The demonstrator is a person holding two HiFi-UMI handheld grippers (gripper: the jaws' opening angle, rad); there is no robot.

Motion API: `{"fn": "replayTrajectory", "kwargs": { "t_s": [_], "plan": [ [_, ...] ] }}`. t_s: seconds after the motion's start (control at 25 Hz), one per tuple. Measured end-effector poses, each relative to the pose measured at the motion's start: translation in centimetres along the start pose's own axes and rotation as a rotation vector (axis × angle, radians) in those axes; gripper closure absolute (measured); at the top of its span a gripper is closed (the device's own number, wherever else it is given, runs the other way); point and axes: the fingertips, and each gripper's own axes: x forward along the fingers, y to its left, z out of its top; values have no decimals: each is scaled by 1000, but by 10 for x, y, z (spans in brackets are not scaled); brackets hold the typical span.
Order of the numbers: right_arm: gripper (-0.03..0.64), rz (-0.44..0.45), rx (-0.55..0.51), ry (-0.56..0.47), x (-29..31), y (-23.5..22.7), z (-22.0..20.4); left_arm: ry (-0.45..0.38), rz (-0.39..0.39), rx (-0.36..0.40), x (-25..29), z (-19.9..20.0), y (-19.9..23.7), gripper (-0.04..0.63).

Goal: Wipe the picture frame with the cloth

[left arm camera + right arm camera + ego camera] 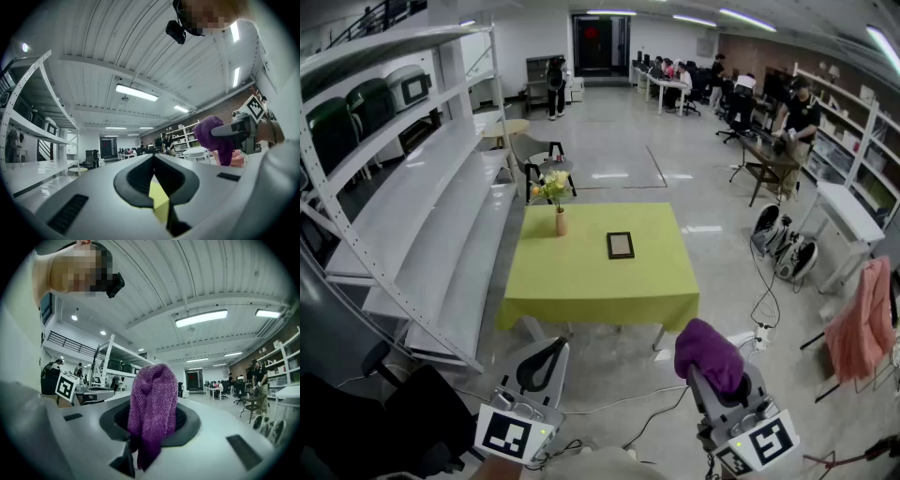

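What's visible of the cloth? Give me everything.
The cloth is purple with a looped, towel-like weave, bunched into a soft upright wad. The right gripper has its jaws shut on it; the top bulges past them and a tail hangs down. In the head view it sits low at the right, off the green table and well apart from the frame.

We see the cloth (152, 399), a coarse purple knit, against the right gripper (153, 427) and its matt grey plastic; beyond, a smooth green tablecloth (581, 281) and glossy floor (619, 141).
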Motion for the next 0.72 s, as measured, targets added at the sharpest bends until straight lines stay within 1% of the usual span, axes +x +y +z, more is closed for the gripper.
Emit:
{"fn": "replayTrajectory", "kwargs": {
  "t_s": [0.24,0.56,0.72],
  "plan": [
    [506,0,11,21,-17,-22,-5,7,3,14,12,4,-22,589],
    [506,26,35,22,-36,-42,-14,40,10,26,21,-3,-55,589],
    [506,19,37,31,-51,-53,-25,47,14,39,22,-10,-74,589]
  ]
}}
